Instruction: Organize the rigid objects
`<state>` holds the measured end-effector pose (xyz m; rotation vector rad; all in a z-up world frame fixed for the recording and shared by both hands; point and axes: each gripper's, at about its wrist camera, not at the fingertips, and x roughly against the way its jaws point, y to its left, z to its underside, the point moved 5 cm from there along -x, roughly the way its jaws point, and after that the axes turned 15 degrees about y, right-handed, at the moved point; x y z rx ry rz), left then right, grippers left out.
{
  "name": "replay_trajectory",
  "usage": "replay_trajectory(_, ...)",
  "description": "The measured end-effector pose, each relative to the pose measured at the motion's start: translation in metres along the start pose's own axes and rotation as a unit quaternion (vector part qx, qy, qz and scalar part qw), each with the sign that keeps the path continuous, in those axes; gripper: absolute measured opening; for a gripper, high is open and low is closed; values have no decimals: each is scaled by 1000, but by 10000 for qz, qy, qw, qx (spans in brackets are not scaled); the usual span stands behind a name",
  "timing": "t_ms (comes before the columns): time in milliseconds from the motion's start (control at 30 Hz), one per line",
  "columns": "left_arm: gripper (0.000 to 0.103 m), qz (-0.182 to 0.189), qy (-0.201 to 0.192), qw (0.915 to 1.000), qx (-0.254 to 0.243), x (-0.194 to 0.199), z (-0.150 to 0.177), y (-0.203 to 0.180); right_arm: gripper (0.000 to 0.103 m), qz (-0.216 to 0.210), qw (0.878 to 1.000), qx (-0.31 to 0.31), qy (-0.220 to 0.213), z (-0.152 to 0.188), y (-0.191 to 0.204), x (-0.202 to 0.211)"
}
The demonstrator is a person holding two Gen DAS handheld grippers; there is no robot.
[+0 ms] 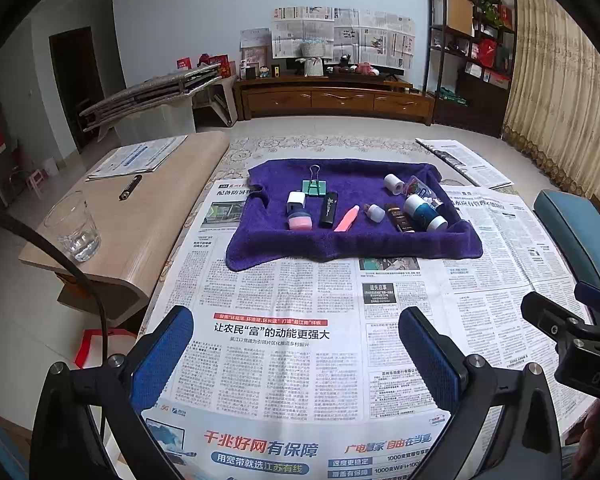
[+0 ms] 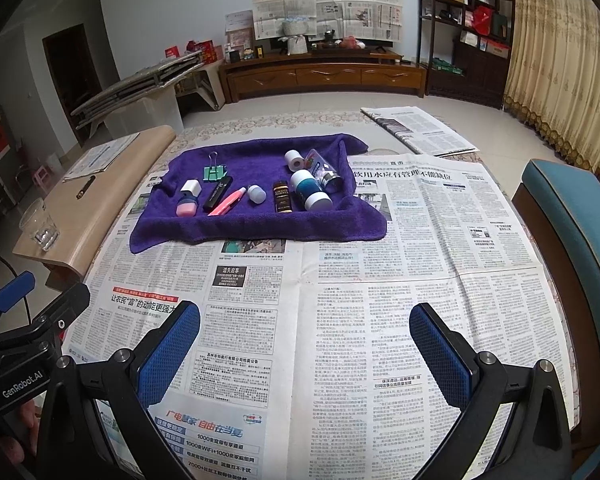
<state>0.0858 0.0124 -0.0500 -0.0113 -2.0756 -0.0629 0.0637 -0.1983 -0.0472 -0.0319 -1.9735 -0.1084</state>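
Observation:
A purple towel [image 1: 340, 244] [image 2: 260, 230] lies on the newspaper-covered table and carries several small objects. Among them are a green binder clip [image 1: 314, 187] [image 2: 214, 173], a white charger [image 1: 296, 202] [image 2: 191, 188], a pink eraser [image 1: 299, 221] [image 2: 187, 208], a black lighter [image 1: 329, 209] [image 2: 217, 192], a pink pen [image 1: 347, 219] [image 2: 227, 201], a brown bottle [image 1: 398, 217] [image 2: 282, 197], a teal jar [image 1: 425, 211] [image 2: 310, 190] and a white tape roll [image 1: 393, 183] [image 2: 294, 160]. My left gripper [image 1: 296, 352] and right gripper [image 2: 306, 350] hover open and empty over the newspaper, well short of the towel.
A wooden side table [image 1: 148, 216] at the left holds a drinking glass [image 1: 74, 226] [image 2: 40, 224], a black pen [image 1: 130, 187] and papers. A teal chair [image 2: 572, 216] stands at the right. Folded newspaper [image 2: 420, 130] lies at the far right of the table.

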Motion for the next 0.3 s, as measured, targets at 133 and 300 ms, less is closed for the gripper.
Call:
replay_trajectory(133, 103, 45, 54, 10000, 26, -3, 2, -1, 103, 3, 10000, 9, -1, 0, 0, 0)
replay_trajectory(300, 103, 16, -4, 10000, 18, -4, 2, -1, 103, 9, 10000, 15, 6, 1, -1, 1)
